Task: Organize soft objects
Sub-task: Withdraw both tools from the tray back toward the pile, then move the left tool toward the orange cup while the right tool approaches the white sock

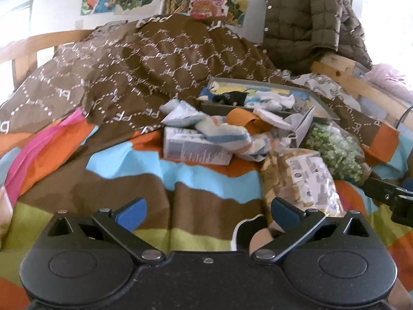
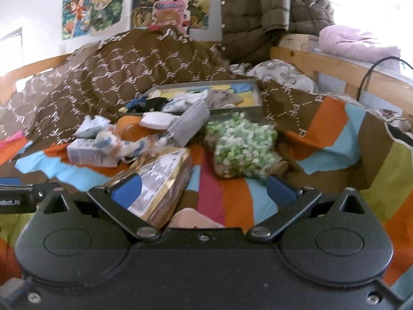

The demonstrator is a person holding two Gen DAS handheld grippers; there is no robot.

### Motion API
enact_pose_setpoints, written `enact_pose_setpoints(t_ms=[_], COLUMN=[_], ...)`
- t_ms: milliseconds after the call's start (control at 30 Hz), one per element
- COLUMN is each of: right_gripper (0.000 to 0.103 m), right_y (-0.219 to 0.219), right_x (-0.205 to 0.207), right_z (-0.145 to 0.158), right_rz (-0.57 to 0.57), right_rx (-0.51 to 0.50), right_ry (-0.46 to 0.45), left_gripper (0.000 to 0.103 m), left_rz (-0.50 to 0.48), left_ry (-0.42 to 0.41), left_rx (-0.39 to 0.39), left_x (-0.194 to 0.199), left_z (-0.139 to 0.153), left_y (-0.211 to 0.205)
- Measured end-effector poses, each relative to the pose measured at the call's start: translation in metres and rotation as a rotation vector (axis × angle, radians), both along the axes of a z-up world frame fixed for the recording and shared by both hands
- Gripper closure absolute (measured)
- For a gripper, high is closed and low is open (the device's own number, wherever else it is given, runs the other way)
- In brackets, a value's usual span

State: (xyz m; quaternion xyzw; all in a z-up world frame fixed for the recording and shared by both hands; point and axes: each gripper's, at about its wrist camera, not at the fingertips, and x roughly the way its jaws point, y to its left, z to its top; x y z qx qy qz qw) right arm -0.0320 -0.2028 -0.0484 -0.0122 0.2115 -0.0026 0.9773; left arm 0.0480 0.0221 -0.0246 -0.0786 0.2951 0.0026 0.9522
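Note:
A pile of soft things lies on the striped bedspread [image 1: 129, 175]: rolled socks [image 1: 222, 131], an orange cloth [image 1: 245, 121], a white pad [image 1: 271, 117]. Behind it a grey tray [image 1: 322, 103] holds more socks and cloths; it also shows in the right wrist view [image 2: 255, 103]. A bag of green candy [image 1: 338, 149] [image 2: 242, 149] and a gold snack bag [image 1: 304, 178] [image 2: 160, 183] lie in front. My left gripper [image 1: 207, 210] is open and empty above the bedspread. My right gripper [image 2: 204, 191] is open, its left finger over the snack bag.
A white carton [image 1: 193, 149] [image 2: 87, 152] lies left of the pile. A brown patterned duvet [image 1: 129, 72] is heaped behind. A quilted jacket [image 1: 309, 18] hangs on the wooden bed frame [image 2: 335, 67]. A lilac blanket [image 2: 358, 44] lies on the frame. The right gripper's arm [image 1: 389, 193] shows at the left view's edge.

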Motion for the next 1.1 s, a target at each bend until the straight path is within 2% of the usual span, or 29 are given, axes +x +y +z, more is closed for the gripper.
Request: enact_pose_setpoints(t_ms=[500, 1100], right_gripper=[0.001, 0.001], right_y=[0.032, 0.029], right_x=[0.010, 0.026], right_z=[-0.008, -0.014], right_rz=[0.115, 0.127], right_rx=[-0.021, 0.008], right_ry=[0.019, 0.014], left_gripper=[0.001, 0.001], left_rz=[0.056, 0.069], left_ry=[0.012, -0.006], left_rx=[0.020, 0.029], left_x=[-0.004, 0.014], left_z=[-0.001, 0.005], left_y=[0.009, 0.019])
